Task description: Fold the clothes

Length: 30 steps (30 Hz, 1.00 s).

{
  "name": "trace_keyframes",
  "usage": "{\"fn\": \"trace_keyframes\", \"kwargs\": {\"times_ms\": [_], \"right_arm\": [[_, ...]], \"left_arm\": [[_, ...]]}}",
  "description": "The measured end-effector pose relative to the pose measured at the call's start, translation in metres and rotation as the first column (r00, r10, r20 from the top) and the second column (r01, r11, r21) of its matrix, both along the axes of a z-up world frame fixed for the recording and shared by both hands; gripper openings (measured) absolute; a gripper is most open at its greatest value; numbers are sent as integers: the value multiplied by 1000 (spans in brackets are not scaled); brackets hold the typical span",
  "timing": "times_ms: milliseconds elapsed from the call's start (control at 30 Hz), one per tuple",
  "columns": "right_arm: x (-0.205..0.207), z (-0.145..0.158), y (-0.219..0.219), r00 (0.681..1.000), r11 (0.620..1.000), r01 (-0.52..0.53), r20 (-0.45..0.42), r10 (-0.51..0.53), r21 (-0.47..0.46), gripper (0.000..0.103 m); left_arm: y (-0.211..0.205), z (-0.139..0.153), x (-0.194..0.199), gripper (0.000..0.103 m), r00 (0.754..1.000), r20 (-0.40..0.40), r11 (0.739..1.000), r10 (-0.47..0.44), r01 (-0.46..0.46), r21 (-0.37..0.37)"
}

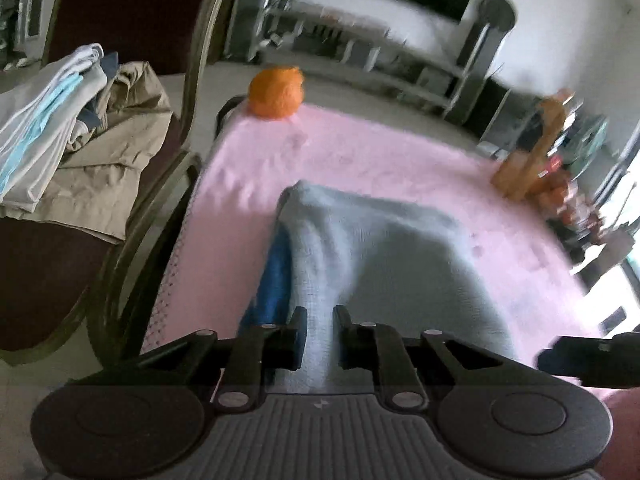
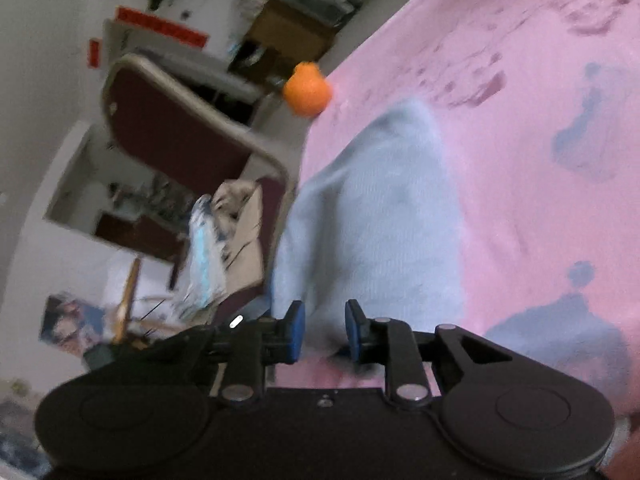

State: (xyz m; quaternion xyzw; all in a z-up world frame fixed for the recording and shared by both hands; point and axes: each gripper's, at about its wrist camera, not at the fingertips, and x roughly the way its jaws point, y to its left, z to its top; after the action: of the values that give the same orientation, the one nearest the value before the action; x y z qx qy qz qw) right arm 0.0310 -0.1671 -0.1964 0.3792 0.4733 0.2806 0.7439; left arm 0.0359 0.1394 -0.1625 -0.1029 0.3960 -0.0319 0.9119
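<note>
Pale-blue knit garment [image 1: 384, 248] pinched in left gripper [image 1: 320, 336], right gripper [image 2: 325, 332] narrowly parted and empty; could slip out, collapsing the fold on pink-covered counter [image 1: 360, 152].

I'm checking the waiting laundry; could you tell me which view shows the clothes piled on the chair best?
The left wrist view: the pile of clothes lies large and fairly sharp on the chair seat. The right wrist view shows it small, tilted and blurred.

Dim, motion-blurred fisheye views; daylight apparently glares from the right.
</note>
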Motion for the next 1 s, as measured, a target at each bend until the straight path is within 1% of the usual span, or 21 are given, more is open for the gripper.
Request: {"fn": "trace_keyframes", "kwargs": {"times_ms": [33,67,100,133,167,200,267,300,333,367,400,467,533,633,667,700,733,833,933,967,1000], "right_arm": [[2,-5,0,1000,1000,2,-13,-2,-6,22],[4,-9,0,1000,1000,4,-26,-4,-13,22],[6,-14,1,999,1000,6,-38,-7,-19,22],[8,-19,1,999,1000,8,-51,-9,-25,21],[10,-24,1,998,999,9,-64,-11,-32,15],[12,-28,1,997,999,11,-77,-14,-38,0],[16,-38,2,995,999,14,-102,-19,-51,0],[18,-43,2,993,998,15,-114,-22,-58,0],[20,-47,2,992,998,16,-127,-25,-64,0],[22,-52,2,990,997,18,-140,-27,-71,0],[22,-53,2,989,997,17,-142,-27,-70,0],[15,-41,-3,993,999,10,-114,-15,-47,1],[7,-29,-8,996,1000,2,-85,-4,-23,16],[-3,-10,-16,1000,1000,0,-30,1,14,18],[-3,-5,-16,1000,1000,7,-10,-6,26,18],[-3,-2,-17,1000,999,10,3,-11,43,18],[-1,-3,-15,1000,998,7,2,-7,58,18],[6,-13,-4,1000,999,-15,-26,17,51,18],[12,-23,6,998,998,-38,-54,40,44,17],[15,-27,10,997,999,-41,-65,42,17,17],[17,-32,13,997,998,-36,-77,32,-59,13]], "left_arm": [[-1,-5,6,9,999,-26,999,25,-24,23],[1,-9,9,11,997,-49,998,51,-49,41],[2,-14,13,17,994,-72,995,79,-74,60],[4,-18,16,18,990,-94,992,106,-99,79],[7,-22,19,18,984,-115,988,133,-123,95],[11,-25,21,20,978,-135,984,160,-146,103],[18,-30,23,20,967,-162,976,198,-180,119],[20,-32,23,8,961,-174,971,215,-191,142],[20,-36,22,0,954,-196,967,227,-197,163],[21,-39,21,0,949,-220,968,227,-196,155],[23,-38,16,0,950,-215,970,226,-199,140],[27,-21,-4,8,969,-115,974,219,-210,83],[30,-5,-22,11,979,-22,979,205,-205,20],[29,6,-38,12,992,59,989,114,-108,-104],[21,6,-37,12,996,69,992,52,-43,-122],[11,7,-34,11,997,79,993,-13,23,-119],[0,6,-32,11,995,78,992,-70,77,-99],[-31,-10,-27,12,981,18,981,-194,193,24],[-62,-26,-22,14,950,-56,940,-306,311,140],[-68,-33,-19,14,944,-86,928,-318,329,174],[-69,-41,-15,13,948,-120,927,-294,314,205]]}}
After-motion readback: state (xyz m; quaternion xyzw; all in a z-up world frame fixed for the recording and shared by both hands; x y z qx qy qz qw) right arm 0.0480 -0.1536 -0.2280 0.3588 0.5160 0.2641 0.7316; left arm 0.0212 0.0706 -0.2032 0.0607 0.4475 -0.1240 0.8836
